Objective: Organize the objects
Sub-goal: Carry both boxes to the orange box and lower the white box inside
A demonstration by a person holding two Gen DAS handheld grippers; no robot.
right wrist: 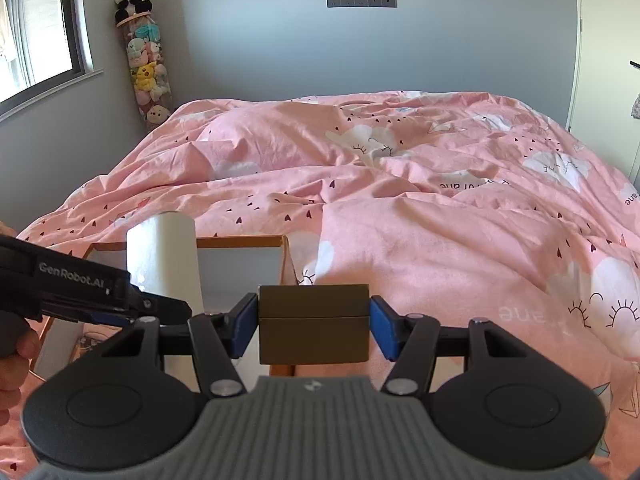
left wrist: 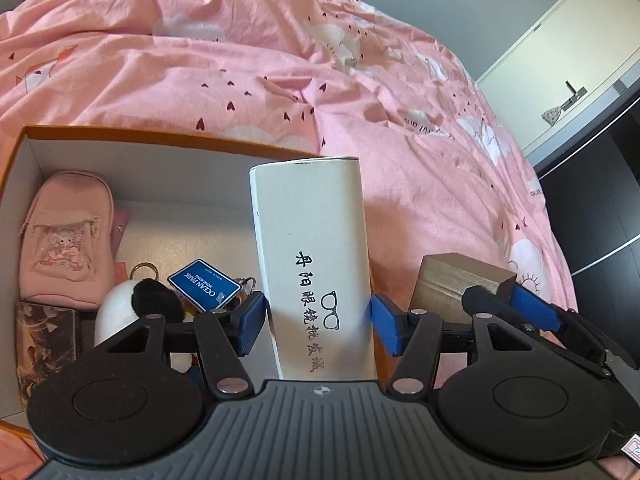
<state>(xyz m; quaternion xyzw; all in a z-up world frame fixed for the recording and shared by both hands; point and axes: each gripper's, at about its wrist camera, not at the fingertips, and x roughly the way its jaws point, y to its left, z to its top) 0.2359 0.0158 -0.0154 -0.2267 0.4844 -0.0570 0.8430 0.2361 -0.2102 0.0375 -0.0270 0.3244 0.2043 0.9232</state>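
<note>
My left gripper (left wrist: 318, 322) is shut on a tall white glasses case (left wrist: 310, 256) printed with black characters, held upright over the right end of an open orange-edged cardboard box (left wrist: 132, 134). My right gripper (right wrist: 313, 326) is shut on a small brown box (right wrist: 313, 322), its blue pads pressing both sides; in the left wrist view that brown box (left wrist: 460, 280) hangs just right of the cardboard box. In the right wrist view the white case (right wrist: 166, 260) and the left gripper's black body (right wrist: 72, 292) appear at the left, above the cardboard box (right wrist: 240, 241).
Inside the cardboard box lie a pink pouch (left wrist: 66, 240), a panda plush keyring (left wrist: 136, 308), a blue Ocean Park card (left wrist: 204, 285) and a dark booklet (left wrist: 44, 340). A pink duvet (right wrist: 440, 208) covers the bed. A plush-toy column (right wrist: 146, 64) stands in the corner; a white cupboard (left wrist: 560, 48) stands at the right.
</note>
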